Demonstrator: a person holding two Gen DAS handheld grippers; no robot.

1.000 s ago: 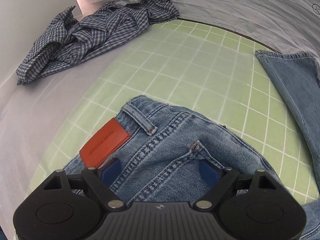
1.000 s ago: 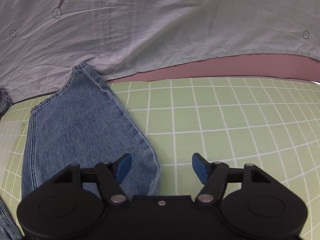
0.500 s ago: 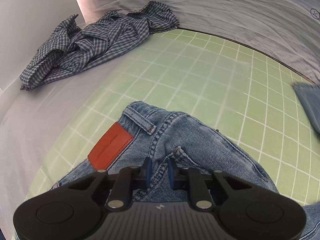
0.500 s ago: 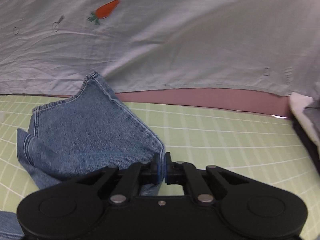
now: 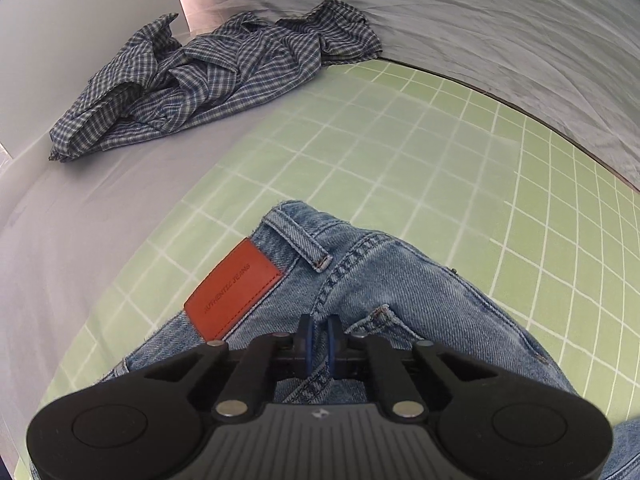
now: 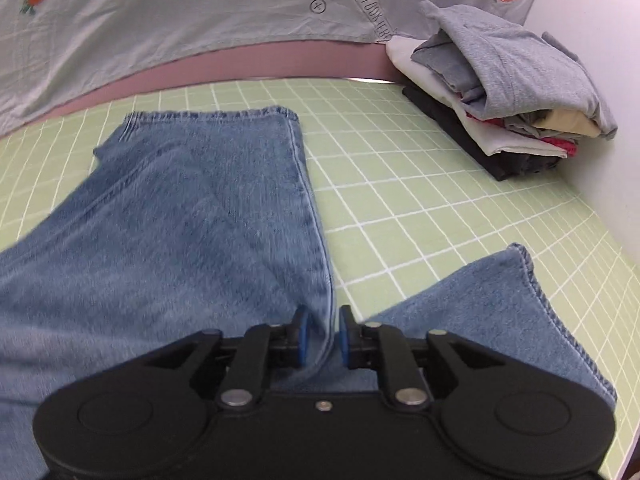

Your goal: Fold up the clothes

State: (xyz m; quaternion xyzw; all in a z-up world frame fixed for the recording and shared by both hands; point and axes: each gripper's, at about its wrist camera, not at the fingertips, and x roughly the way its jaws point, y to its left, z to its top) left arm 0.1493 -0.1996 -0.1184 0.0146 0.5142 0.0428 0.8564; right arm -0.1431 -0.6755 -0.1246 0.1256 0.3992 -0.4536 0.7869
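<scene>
While the jeans lay on the green grid mat, the left gripper pinched denim near the orange waistband patch. The right gripper pinched a leg edge. A checked shirt lay crumpled far left; folded clothes were stacked far right.

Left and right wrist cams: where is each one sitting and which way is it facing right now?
Left wrist: on the left gripper, looking forward over the jeans waistband and orange patch toward a crumpled plaid shirt; only its own fingers show.
Right wrist: on the right gripper, facing along a jeans leg toward the folded stack; only its own fingers show.
Shared: the jeans and the green grid mat.
</scene>
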